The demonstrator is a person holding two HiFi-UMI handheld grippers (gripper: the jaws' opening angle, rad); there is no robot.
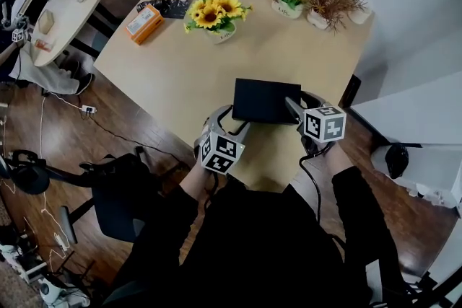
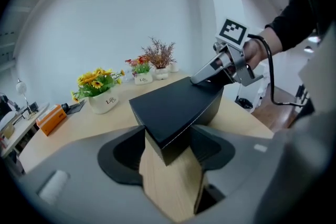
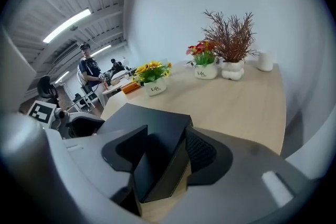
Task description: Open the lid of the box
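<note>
Box [image 1: 266,100] on tbl [image 1: 289,54], flower pots [image 1: 220,31] behind

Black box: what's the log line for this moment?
box: lid shut | left tool: grips corner | right tool: grips corner

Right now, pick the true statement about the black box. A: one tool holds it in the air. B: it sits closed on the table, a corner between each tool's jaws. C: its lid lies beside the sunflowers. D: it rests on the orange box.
B: the black box sits closed on the table, corners inside the left tool and right tool.
</note>
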